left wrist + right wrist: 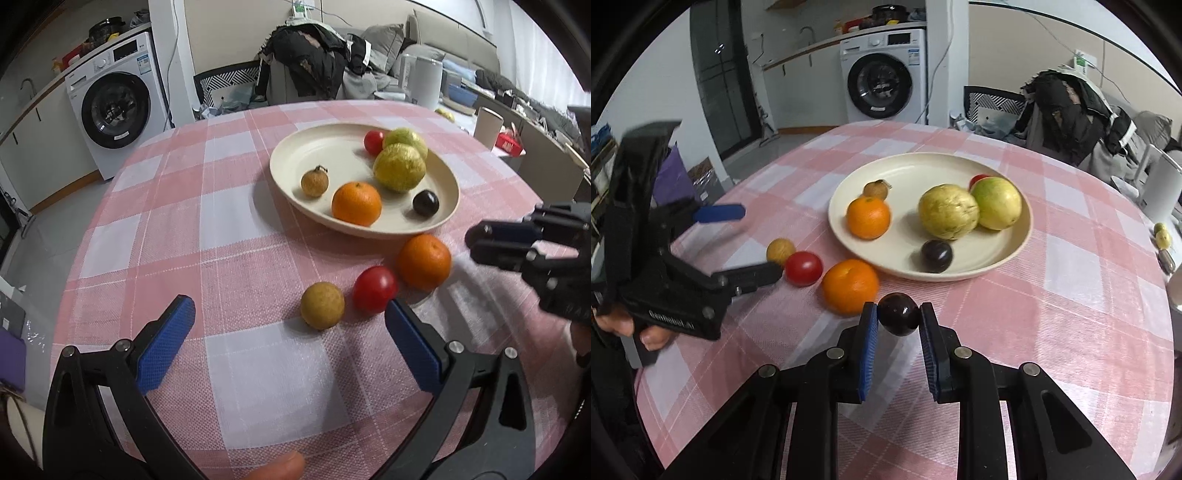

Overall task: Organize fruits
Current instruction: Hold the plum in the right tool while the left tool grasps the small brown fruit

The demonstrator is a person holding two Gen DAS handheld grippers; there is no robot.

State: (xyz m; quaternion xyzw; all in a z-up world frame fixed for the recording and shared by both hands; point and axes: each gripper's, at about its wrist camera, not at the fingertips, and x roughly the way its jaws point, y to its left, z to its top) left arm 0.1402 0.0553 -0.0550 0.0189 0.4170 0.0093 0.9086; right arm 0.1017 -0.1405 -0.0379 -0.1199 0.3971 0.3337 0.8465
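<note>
On the left, the left claw (290, 323) is spread wide with nothing in it, near the small brown fruit (322, 305), the red tomato (374, 289) and the orange (424, 261) on the tabletop (258, 387). To the right, the right claw (898, 318) squeezes a dark round plum (898, 314) just in front of the plate (916, 164). The plum is smooth and held only at the tips, so I think it could pop out and roll away.
</note>
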